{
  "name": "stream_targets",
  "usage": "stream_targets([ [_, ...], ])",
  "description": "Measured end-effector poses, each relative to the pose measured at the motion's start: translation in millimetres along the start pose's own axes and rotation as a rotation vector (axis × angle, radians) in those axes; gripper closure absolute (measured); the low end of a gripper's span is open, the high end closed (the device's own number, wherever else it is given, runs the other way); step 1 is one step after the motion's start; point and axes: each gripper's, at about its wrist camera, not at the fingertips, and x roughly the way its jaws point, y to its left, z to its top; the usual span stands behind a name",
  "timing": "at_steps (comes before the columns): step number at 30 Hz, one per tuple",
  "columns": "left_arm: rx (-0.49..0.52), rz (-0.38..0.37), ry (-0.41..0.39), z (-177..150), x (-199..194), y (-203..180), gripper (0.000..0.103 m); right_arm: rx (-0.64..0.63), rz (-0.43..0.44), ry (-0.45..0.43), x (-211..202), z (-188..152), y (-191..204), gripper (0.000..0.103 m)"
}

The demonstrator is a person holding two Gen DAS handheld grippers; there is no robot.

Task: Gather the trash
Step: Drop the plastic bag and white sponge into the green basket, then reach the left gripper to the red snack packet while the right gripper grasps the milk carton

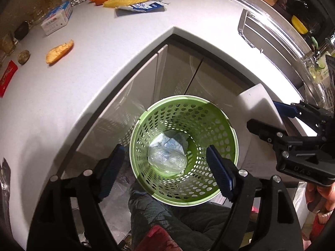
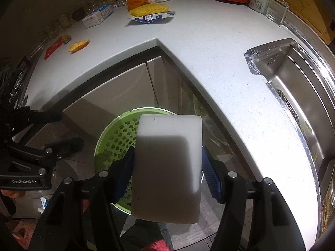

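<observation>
Right gripper [image 2: 166,175] is clamped on a white foam block [image 2: 167,167] above the green basket [image 1: 209,113], but off toward its rim, so letting go here might bounce it out. Left gripper [image 1: 165,169] hangs over the basket, jaws apart and empty, crumpled plastic [image 1: 167,159] already inside. Further back, the peel [image 1: 59,51] and carton [image 1: 144,5] wait on the counter [image 1: 125,41].

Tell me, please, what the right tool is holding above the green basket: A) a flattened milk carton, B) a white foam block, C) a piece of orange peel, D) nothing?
B: the right tool is shut on the white foam block, held over the green basket.
</observation>
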Motion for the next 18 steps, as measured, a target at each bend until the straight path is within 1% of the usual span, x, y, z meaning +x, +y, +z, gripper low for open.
stream_targets([
  [3, -0.002, 0.020, -0.013, 1, -8, 4, 0.024, -0.027, 0.018, 0.013, 5, -4, 8, 0.039],
  [4, -0.005, 0.027, -0.016, 2, -10, 6, 0.024, -0.037, 0.022, 0.022, 7, -5, 11, 0.037],
  [6, -0.010, 0.035, -0.018, 2, -12, 7, 0.024, -0.057, 0.023, 0.035, 12, -9, 17, 0.015],
  [7, -0.012, 0.037, -0.017, 3, -13, 10, 0.023, -0.065, 0.016, 0.032, 13, -10, 19, 0.008],
  [12, -0.028, 0.054, -0.033, 5, -21, 22, 0.023, -0.059, 0.018, 0.029, 11, -1, 22, 0.006],
  [15, -0.051, 0.065, -0.058, 11, -32, 35, 0.023, -0.054, 0.035, -0.008, 0, 17, 26, 0.006],
  [18, -0.085, 0.077, -0.088, 17, -45, 51, 0.022, -0.078, 0.049, -0.057, -12, 42, 39, 0.003],
])
